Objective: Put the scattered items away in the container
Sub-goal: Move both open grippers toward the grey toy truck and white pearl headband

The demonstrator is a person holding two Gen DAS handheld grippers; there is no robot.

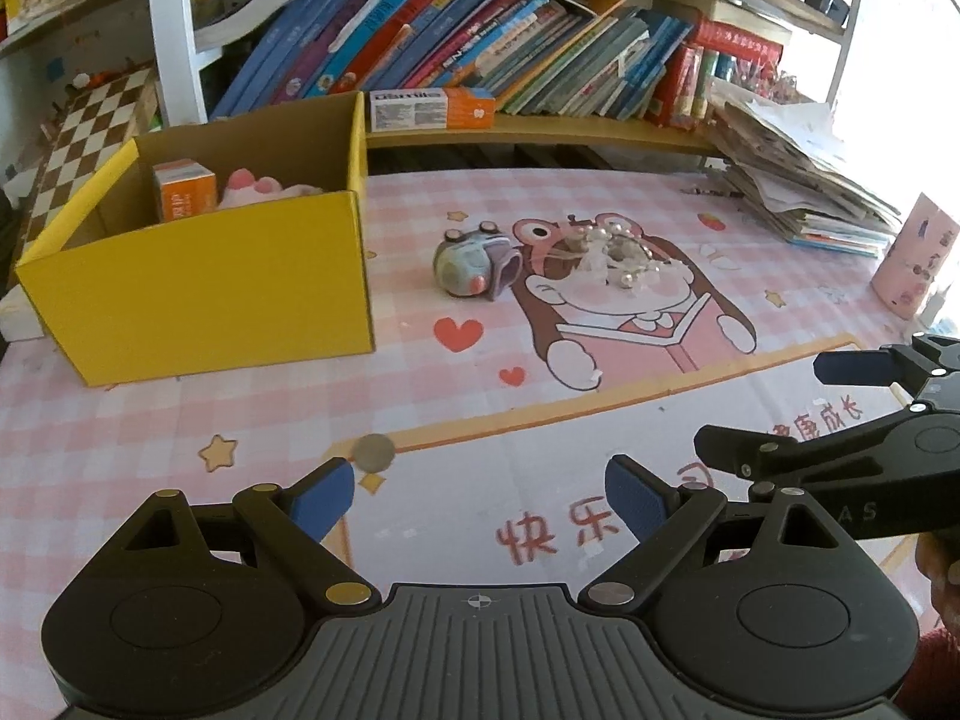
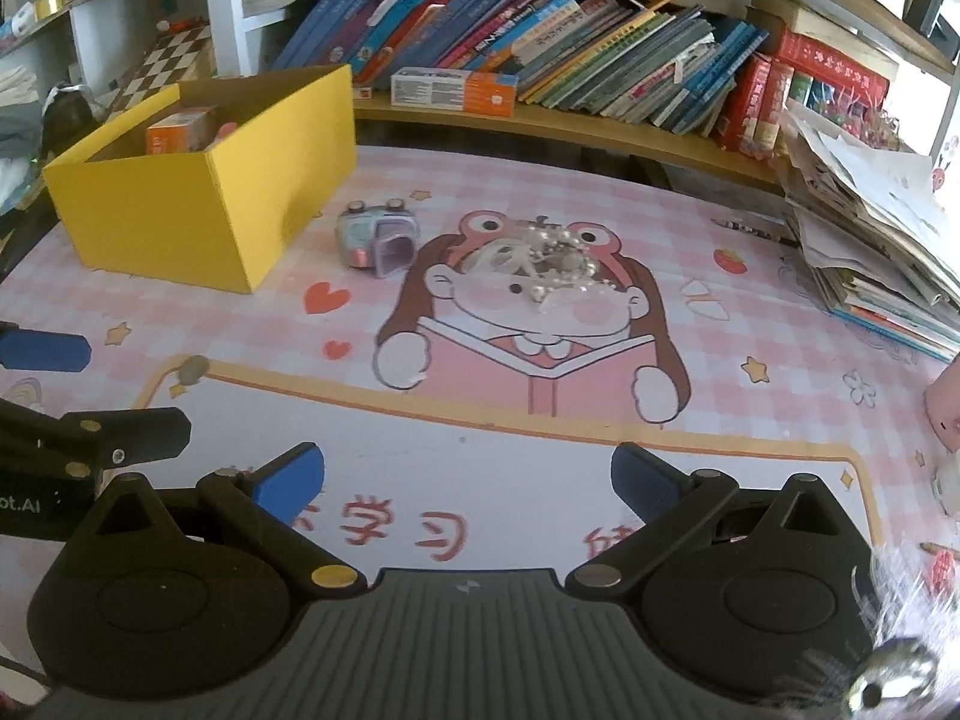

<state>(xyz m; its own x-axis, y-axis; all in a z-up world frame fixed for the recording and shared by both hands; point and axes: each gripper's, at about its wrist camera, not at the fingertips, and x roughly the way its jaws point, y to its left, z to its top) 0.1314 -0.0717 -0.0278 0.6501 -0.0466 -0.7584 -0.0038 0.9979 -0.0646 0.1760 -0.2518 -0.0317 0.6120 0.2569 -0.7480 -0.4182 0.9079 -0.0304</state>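
- Both tools hang above the printed desk mat point(image 1: 180, 420) with nothing held: the left gripper point(image 1: 480, 495) has its blue pads wide apart, and so does the right gripper point(image 2: 468, 480)
- The yellow cardboard box point(image 1: 198, 288) stands at the mat's far left; an orange carton point(image 1: 185, 189) and a pink plush point(image 1: 264, 186) already lie inside
- The toy camera point(image 1: 477, 264) lies on the mat just right of the box; its rounded body could roll or squirt out of a pinch that lands off-centre
- The bead tangle point(image 1: 612, 252) sits just beside the toy camera, perhaps touching; loose strands may trail, snag the toy, or slip through the pads and drop short of the box
- A coin point(image 1: 373, 452) lies flat near the left gripper; it looks too thin to pinch, so the pads may only scrape it along the mat
- The grippers are close together, so reaching at once risks a knock
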